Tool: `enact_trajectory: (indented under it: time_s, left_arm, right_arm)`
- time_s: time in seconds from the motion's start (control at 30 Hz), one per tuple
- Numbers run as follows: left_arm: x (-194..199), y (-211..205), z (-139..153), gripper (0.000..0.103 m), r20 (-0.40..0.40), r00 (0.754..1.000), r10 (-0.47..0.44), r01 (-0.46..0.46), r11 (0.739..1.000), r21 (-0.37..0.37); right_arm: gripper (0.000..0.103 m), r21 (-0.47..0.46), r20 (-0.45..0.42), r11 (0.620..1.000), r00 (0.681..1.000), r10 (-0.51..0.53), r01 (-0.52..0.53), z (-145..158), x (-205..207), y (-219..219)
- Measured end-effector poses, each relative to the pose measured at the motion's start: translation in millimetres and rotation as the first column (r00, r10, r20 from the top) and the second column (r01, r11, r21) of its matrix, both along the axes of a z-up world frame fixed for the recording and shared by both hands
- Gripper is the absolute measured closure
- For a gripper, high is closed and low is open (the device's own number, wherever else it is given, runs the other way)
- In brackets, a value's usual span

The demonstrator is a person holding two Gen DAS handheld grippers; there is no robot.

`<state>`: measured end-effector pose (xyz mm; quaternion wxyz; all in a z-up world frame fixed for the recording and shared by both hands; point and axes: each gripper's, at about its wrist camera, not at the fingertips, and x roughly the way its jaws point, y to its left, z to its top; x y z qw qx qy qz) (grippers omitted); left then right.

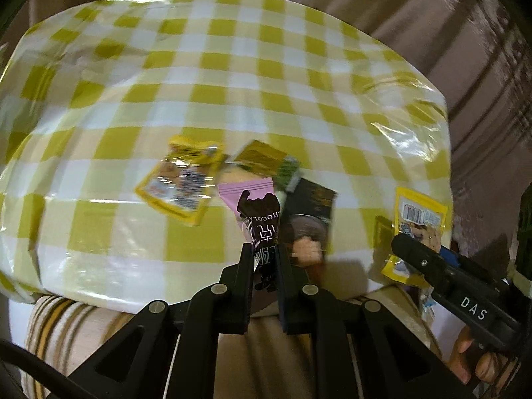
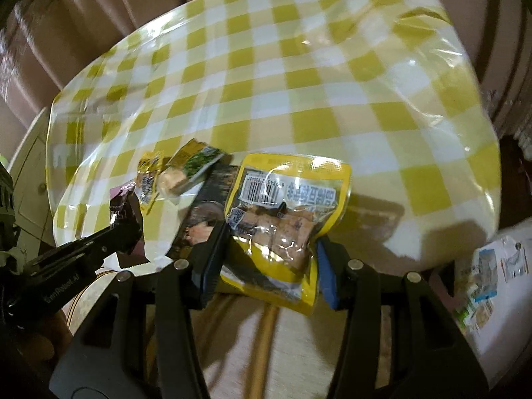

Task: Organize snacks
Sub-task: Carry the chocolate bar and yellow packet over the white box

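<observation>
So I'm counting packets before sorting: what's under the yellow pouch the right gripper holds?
Beneath the yellow pouch, clamped in the right gripper, a dark packet lies on the checked tablecloth, its right side covered. Whatever else lies under the pouch is hidden.

Left gripper pitched steeply down, jaws clamped on pink chocolate packet sticking out past tips. Right gripper same pitch, jaws pinched yellow pouch between pads.
</observation>
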<state>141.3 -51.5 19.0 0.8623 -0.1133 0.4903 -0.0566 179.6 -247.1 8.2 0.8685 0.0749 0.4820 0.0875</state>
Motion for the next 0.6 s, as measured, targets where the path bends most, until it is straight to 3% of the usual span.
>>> enact_trajectory:
  time_s: [0.33, 0.6]
  left_arm:
    - [2, -88, 9, 0.09, 0.004, 0.985, -0.173, 0.173, 0.985, 0.004]
    - [-2, -158, 13, 0.09, -0.001, 0.947, -0.32, 0.32, 0.947, -0.013]
  right_arm:
    - [0.049, 0.02, 0.022, 0.991, 0.99, -0.136, 0.136, 6, -24, -79]
    - [0.049, -0.002, -0.004, 0.956, 0.956, -0.295, 0.295, -4, -52, -162]
